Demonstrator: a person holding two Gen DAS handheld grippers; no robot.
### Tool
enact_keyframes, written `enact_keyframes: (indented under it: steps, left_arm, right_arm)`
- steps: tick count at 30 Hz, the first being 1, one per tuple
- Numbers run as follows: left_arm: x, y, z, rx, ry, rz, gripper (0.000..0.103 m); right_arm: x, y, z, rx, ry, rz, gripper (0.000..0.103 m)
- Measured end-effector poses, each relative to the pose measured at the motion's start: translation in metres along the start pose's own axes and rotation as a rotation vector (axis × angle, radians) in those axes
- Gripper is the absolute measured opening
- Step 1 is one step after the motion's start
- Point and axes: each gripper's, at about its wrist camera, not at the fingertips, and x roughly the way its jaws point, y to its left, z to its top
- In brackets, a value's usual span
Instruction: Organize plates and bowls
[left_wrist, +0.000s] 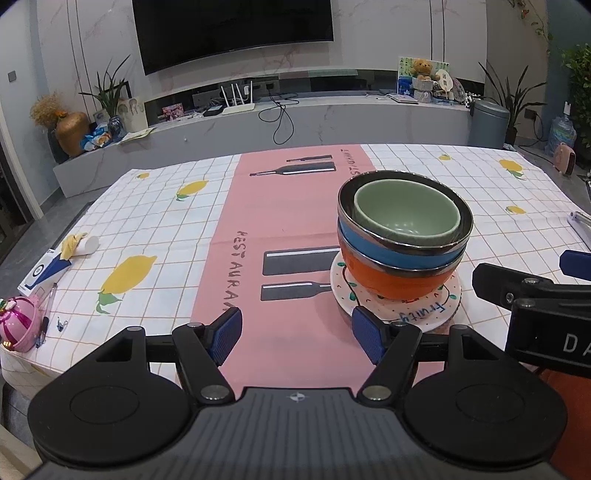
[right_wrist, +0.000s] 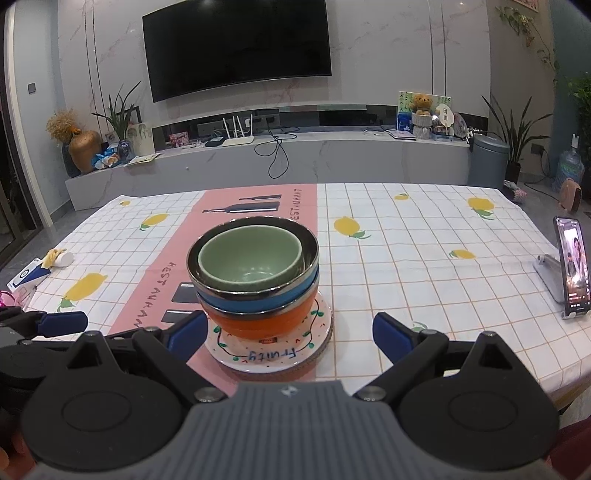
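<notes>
Right wrist view: the stack of bowls (right_wrist: 255, 273), green inside blue inside orange, stands upright on a plate (right_wrist: 269, 354) straight ahead, centred before the right gripper (right_wrist: 290, 338), whose jaws stand wide and empty. The left gripper (left_wrist: 297, 338), also wide and empty, has the stack off to its right, so the right hand seems nearer. Bare tablecloth (right_wrist: 424, 266) lies open all round.

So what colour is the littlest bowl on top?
Pale green: the smallest bowl nested on top of the stack, clearest in the right wrist view.
</notes>
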Motion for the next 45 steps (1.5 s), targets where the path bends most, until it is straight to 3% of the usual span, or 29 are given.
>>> enact_keyframes:
  steps: [45]
  left_arm:
    - [0.003, 0.008, -0.008, -0.015, 0.010, 0.007, 0.080]
  right_arm:
    - [0.009, -0.001, -0.012, 0.013, 0.031, 0.003, 0.095]
